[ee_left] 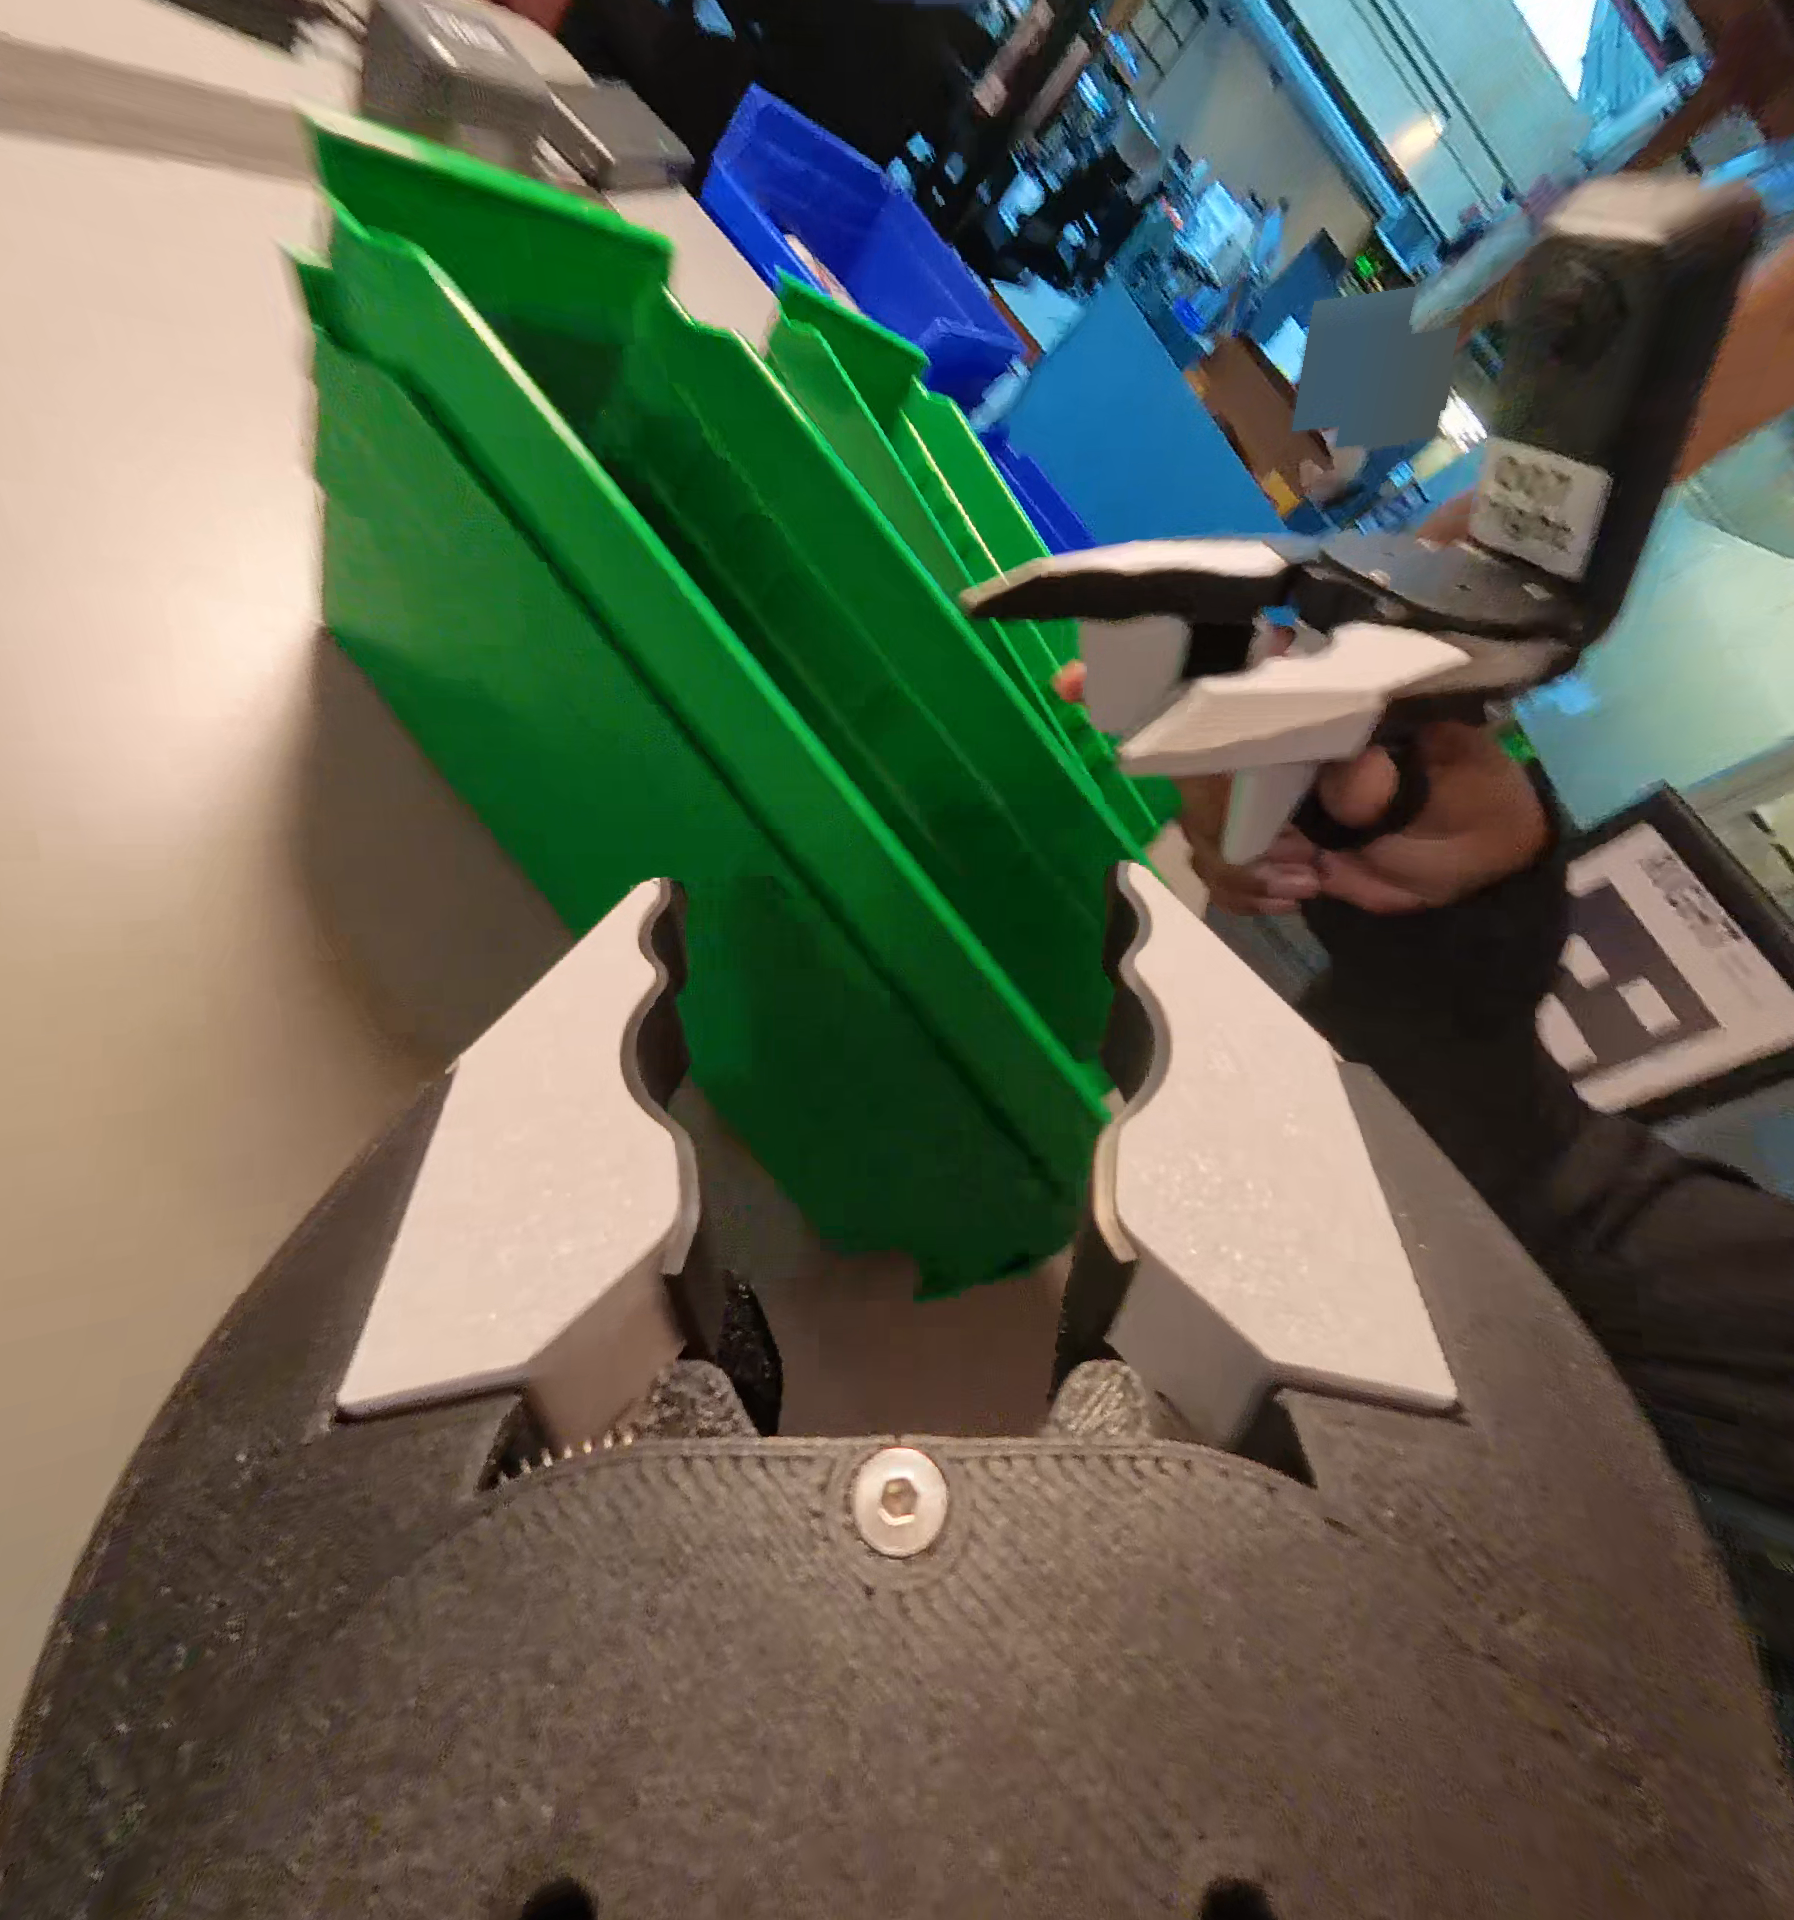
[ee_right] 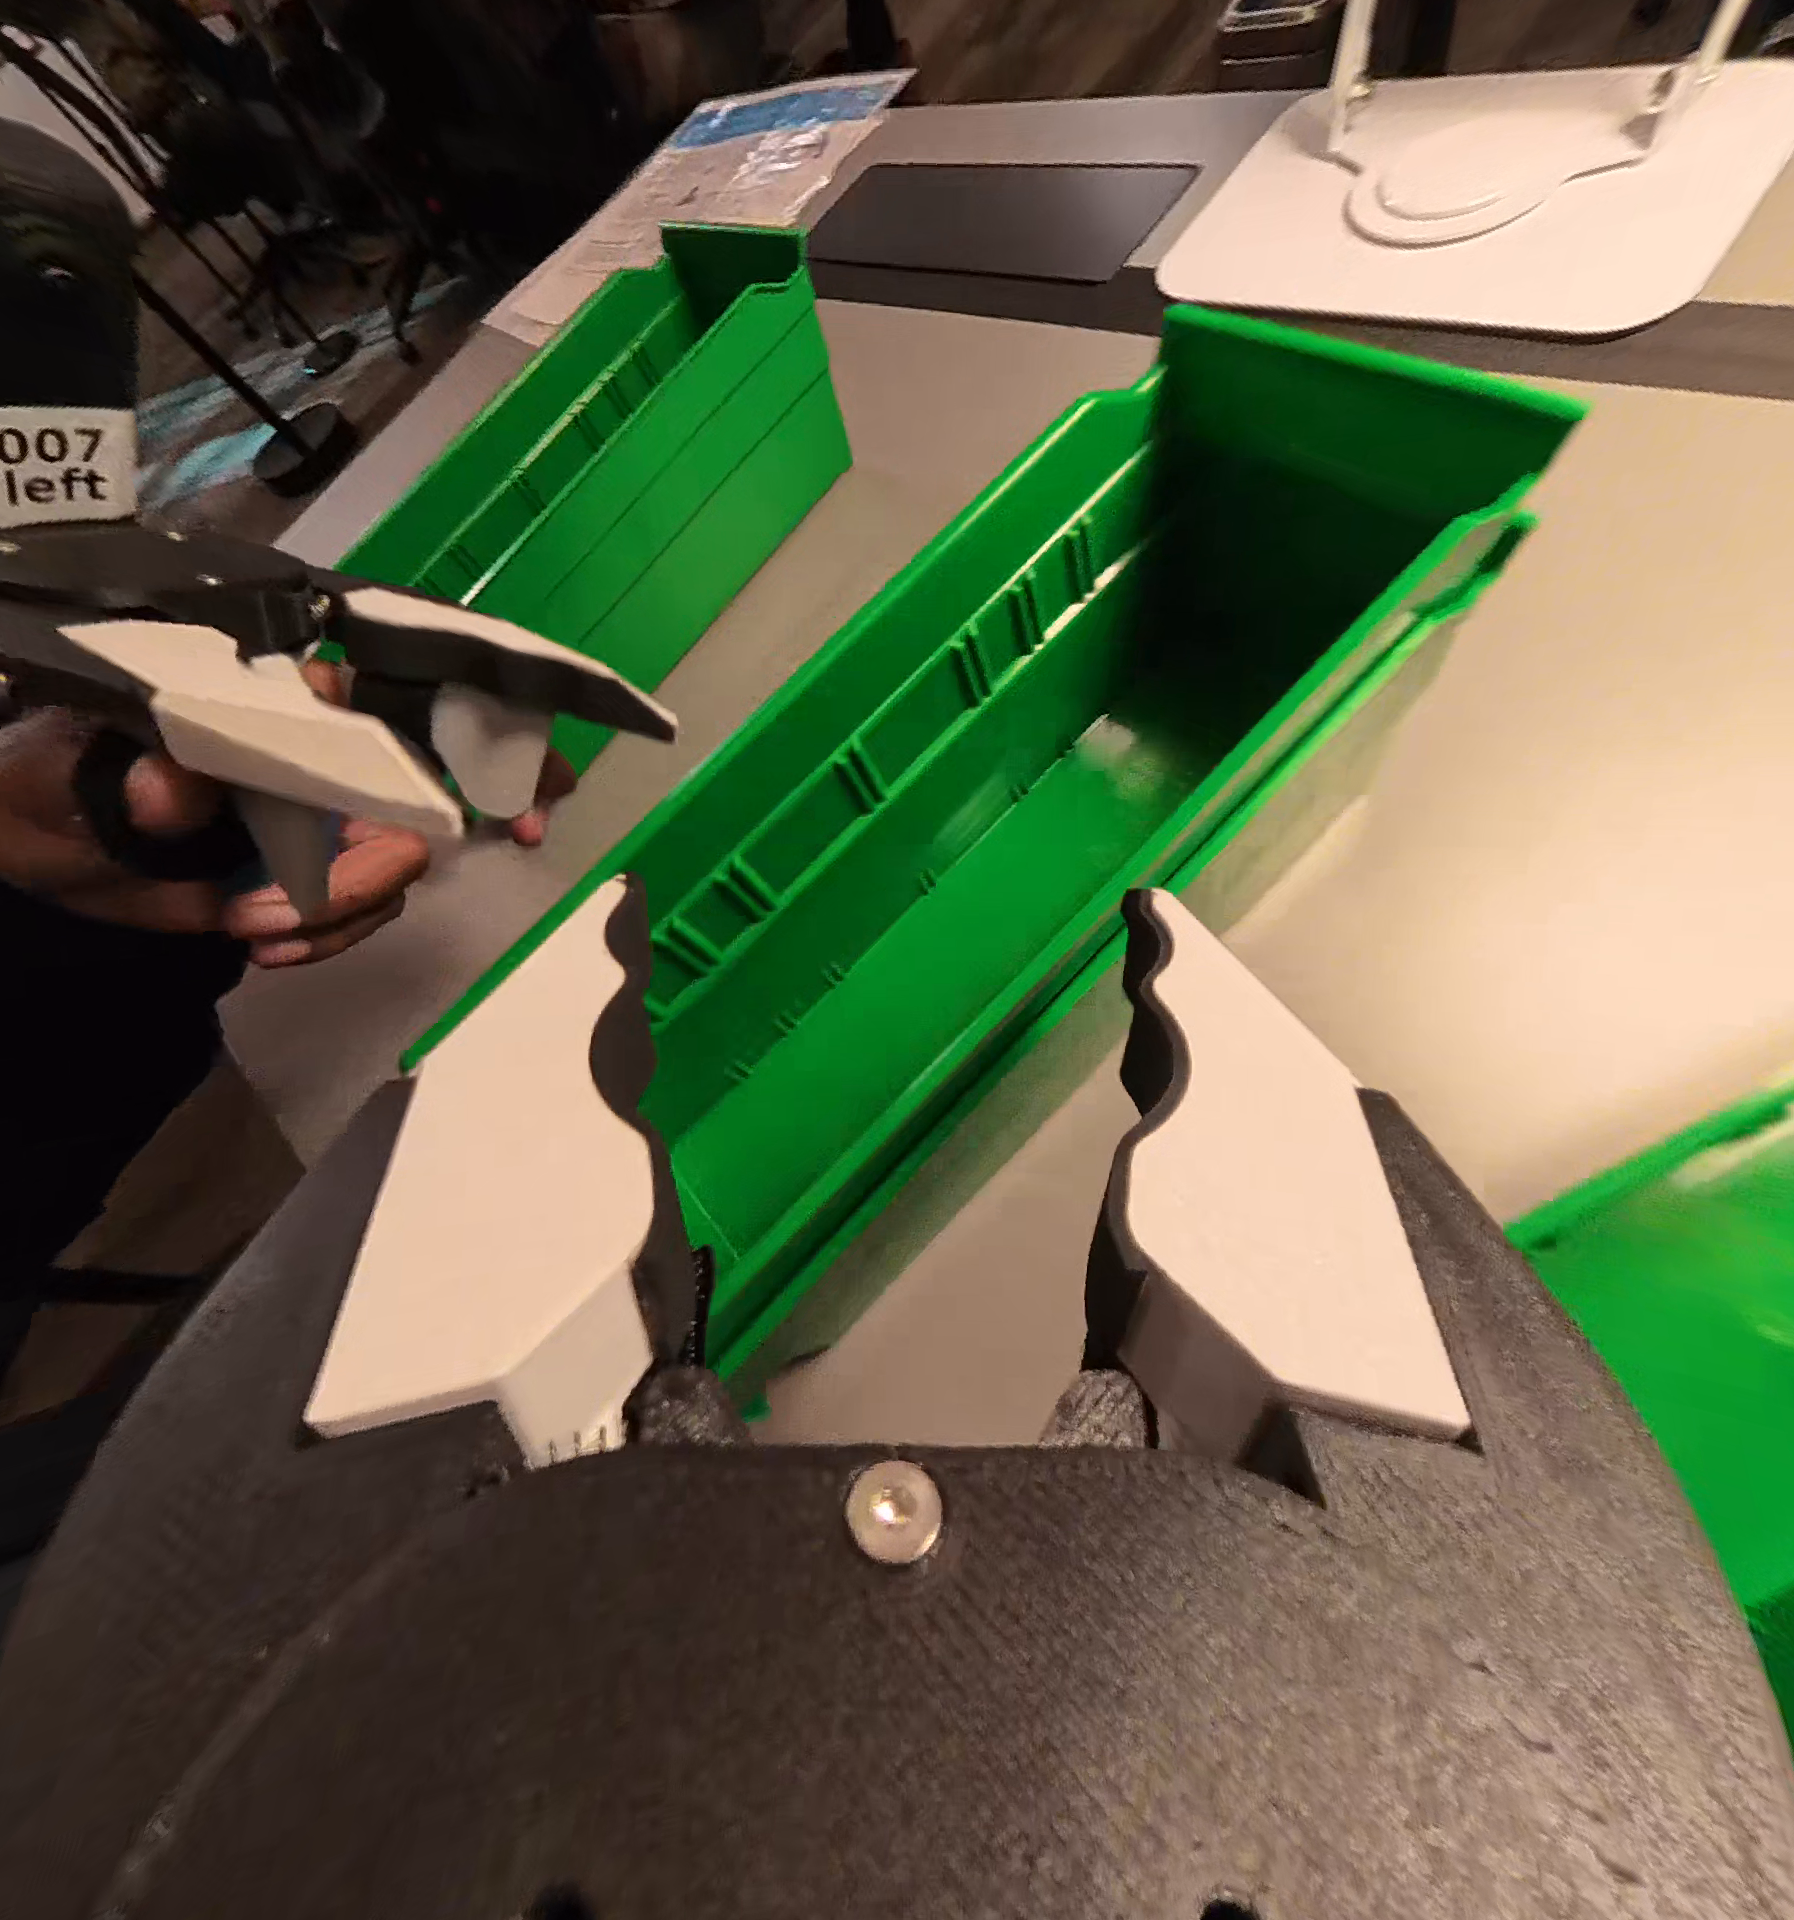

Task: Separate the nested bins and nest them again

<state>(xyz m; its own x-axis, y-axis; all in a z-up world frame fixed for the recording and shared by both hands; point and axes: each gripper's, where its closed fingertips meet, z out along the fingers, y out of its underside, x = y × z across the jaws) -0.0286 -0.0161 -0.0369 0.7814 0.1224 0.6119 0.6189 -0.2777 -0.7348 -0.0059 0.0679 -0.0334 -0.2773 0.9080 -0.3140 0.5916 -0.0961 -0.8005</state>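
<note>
Two nested green bins (ee_right: 976, 831) lie lengthwise on the beige table (ee_right: 1495, 831); the inner one sits a little raised in the outer. My right gripper (ee_right: 877, 894) is open over their near end, with no pad pressing on a wall. My left gripper (ee_right: 560, 774) is open just left of the stack, with nothing between its fingers. In the left wrist view the stack (ee_left: 664, 675) fills the space beyond my left gripper (ee_left: 893, 894), and my right gripper (ee_left: 1049, 675) hovers open at its far side.
A single green bin (ee_right: 664, 447) lies on the table to the far left, and another green bin (ee_right: 1703, 1403) is at the near right. A white stand base (ee_right: 1495, 187) and a black pad (ee_right: 1007, 218) sit at the back. Blue bins (ee_left: 851, 229) stand beyond the table.
</note>
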